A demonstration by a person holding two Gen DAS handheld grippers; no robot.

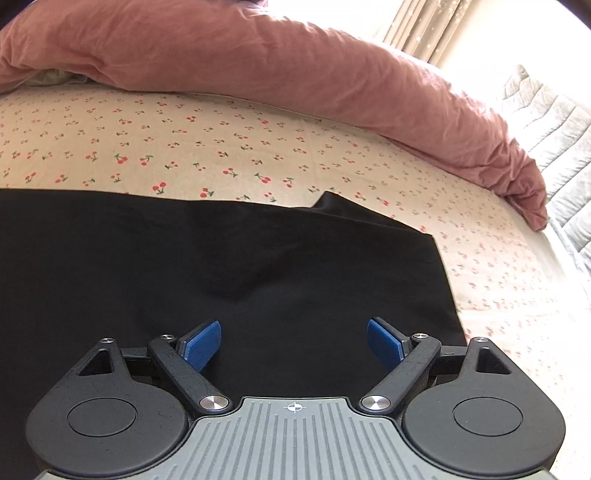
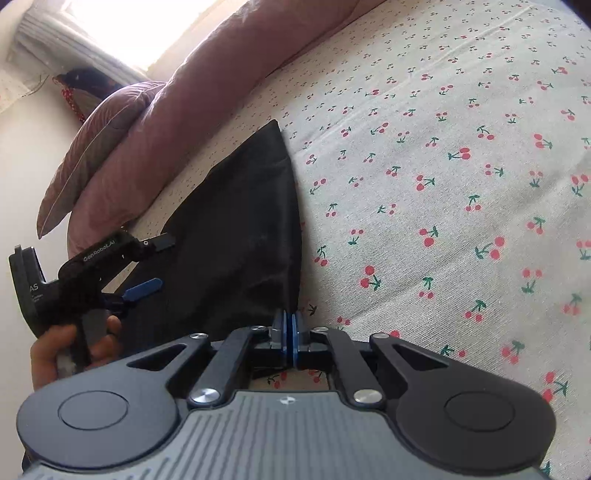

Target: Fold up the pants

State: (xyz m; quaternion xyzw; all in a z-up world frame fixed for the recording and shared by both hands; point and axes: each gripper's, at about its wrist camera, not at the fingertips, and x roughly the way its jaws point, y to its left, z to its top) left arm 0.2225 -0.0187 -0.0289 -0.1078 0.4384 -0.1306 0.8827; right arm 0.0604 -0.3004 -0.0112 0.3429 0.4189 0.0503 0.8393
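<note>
Black pants lie flat on the cherry-print bed sheet, with one corner poking out at the far edge. My left gripper hovers over them, its blue pads wide apart and nothing between them. In the right wrist view the pants narrow to a point at my right gripper, whose pads are pressed together on the fabric's near edge. The left gripper also shows there at the left, open, held by a person's hand.
A rolled pink duvet runs along the far side of the bed, with a pink pillow at its end. A grey quilted cover and a curtain stand by the bright window. Bare sheet spreads to the right of the pants.
</note>
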